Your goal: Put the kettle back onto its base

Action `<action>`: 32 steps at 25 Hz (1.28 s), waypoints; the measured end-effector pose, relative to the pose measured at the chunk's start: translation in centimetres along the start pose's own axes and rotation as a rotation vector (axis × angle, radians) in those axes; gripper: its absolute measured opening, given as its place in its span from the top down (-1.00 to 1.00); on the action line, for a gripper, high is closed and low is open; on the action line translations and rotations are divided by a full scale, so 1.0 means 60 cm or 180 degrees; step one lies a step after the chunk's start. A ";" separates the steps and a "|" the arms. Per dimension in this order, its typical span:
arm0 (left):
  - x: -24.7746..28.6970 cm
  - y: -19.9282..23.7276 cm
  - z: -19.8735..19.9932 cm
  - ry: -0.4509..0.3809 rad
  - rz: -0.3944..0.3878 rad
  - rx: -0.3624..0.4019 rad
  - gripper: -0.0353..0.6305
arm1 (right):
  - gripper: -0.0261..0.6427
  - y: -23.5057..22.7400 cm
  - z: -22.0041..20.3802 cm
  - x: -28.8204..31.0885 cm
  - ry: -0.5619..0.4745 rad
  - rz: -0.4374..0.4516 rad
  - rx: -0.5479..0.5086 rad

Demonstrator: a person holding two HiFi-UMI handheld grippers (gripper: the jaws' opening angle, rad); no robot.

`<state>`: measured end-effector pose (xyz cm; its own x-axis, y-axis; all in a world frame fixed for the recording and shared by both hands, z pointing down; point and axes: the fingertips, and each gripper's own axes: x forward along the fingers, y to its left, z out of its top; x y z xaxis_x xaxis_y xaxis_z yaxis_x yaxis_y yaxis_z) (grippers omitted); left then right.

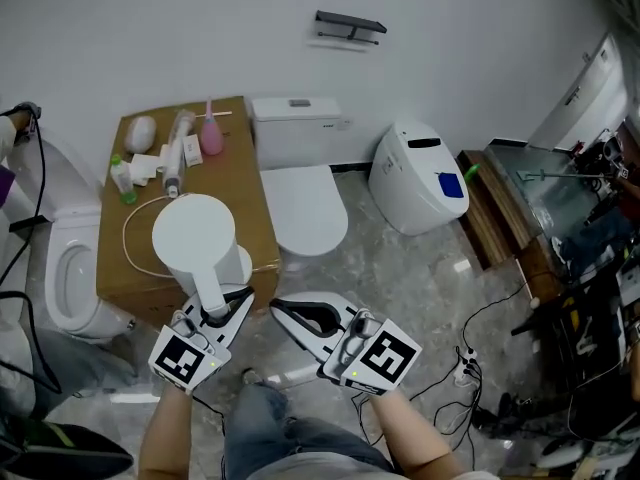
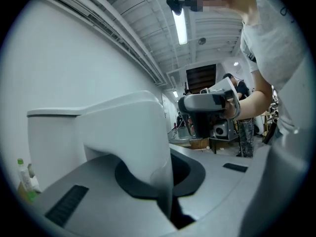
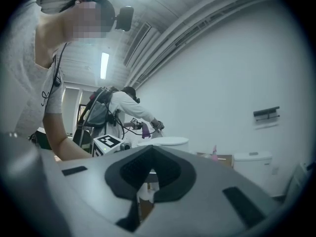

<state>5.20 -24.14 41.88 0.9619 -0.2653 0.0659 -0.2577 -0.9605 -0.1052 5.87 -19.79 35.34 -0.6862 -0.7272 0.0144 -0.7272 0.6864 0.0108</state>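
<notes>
**A:** What does the left gripper have?

**B:** The left gripper (image 1: 226,301) is clenched on the handle (image 2: 143,132) of the white kettle (image 1: 195,236). The kettle's body is straight ahead of its jaws, over the cardboard box (image 1: 245,183).

**A:** Is the kettle seated on its base?

**B:** Can't tell, because the kettle covers whatever lies under it. A thin cord (image 1: 128,236) loops on the box, ahead and to that gripper's left.

**A:** And the right gripper?

**B:** The right gripper (image 1: 285,313) is just to the right of the left one, jaws closed together on nothing, apart from the kettle

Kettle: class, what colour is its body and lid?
The kettle is plain white all over, shown best in the head view.
</notes>
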 end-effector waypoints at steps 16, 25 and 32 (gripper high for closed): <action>0.107 0.082 -0.129 0.0035 -0.0104 -0.0161 0.87 | 0.90 -0.073 -0.087 0.004 0.0176 -0.0240 0.0079; 0.112 0.064 -0.134 0.0083 -0.0145 -0.0091 0.87 | 0.90 -0.079 -0.093 0.017 0.0195 -0.0194 0.0101; 0.108 0.071 -0.147 0.0012 -0.0045 -0.0248 0.87 | 0.90 -0.080 -0.096 0.023 0.0189 -0.0164 0.0133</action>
<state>9.50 -30.69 50.63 0.9651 -0.2520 0.0707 -0.2507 -0.9677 -0.0268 8.53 -24.09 41.07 -0.6465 -0.7593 0.0741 -0.7625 0.6464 -0.0288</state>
